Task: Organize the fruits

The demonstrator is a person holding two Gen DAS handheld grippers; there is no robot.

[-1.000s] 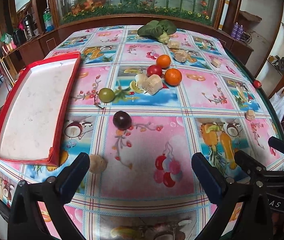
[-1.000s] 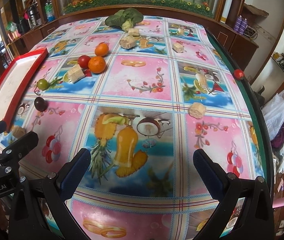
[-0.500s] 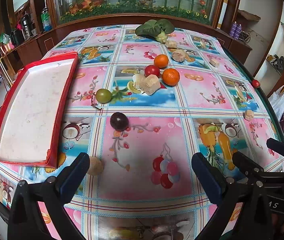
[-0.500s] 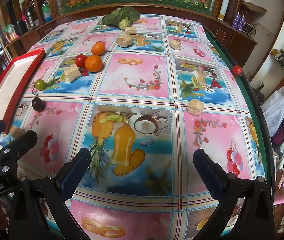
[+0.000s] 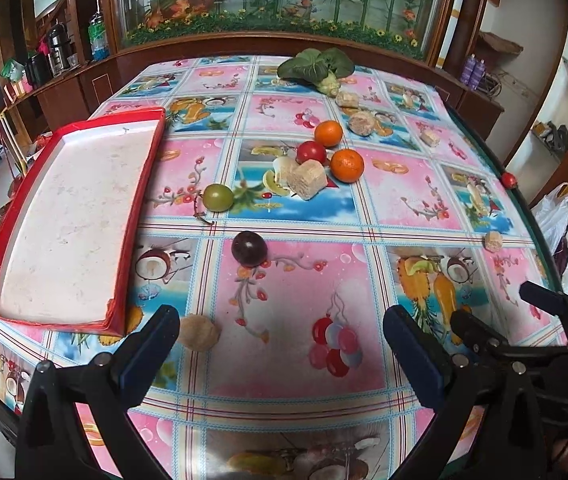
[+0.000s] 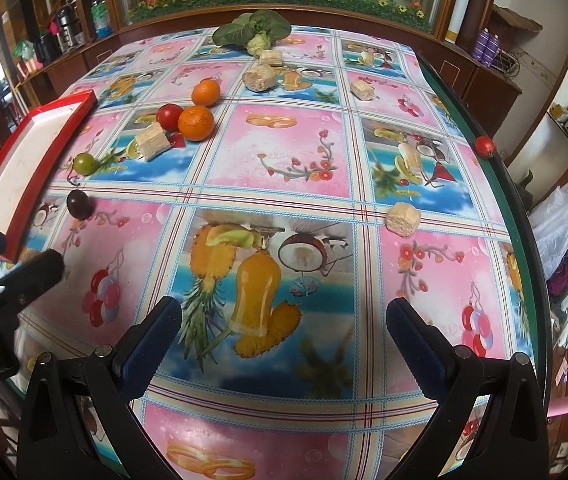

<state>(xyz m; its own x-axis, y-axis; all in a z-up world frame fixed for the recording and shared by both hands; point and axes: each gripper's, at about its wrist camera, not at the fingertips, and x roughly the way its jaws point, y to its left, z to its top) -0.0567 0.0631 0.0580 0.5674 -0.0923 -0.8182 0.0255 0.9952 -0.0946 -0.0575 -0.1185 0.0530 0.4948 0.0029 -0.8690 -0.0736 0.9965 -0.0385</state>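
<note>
Both grippers agape, empty: left gripper (image 5: 280, 344) short of dark plum (image 5: 249, 248); only right view shows red tomato (image 6: 485, 146) at table edge.

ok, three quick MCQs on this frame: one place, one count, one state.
1. Where is the dark plum relative to the red tray?
A. inside it
B. on the tablecloth to its right
C. on the floor

2. How many oranges are on the table?
A. two
B. four
C. none

3. State of the left gripper?
A. shut on a tomato
B. shut, holding nothing
C. open, holding nothing

Answers:
1 B: the plum sits on the cloth outside the tray's red rim.
2 A: one orange lies by the red tomato, another orange just behind it.
3 C: its jaws stand wide apart with only tablecloth between them.
</note>
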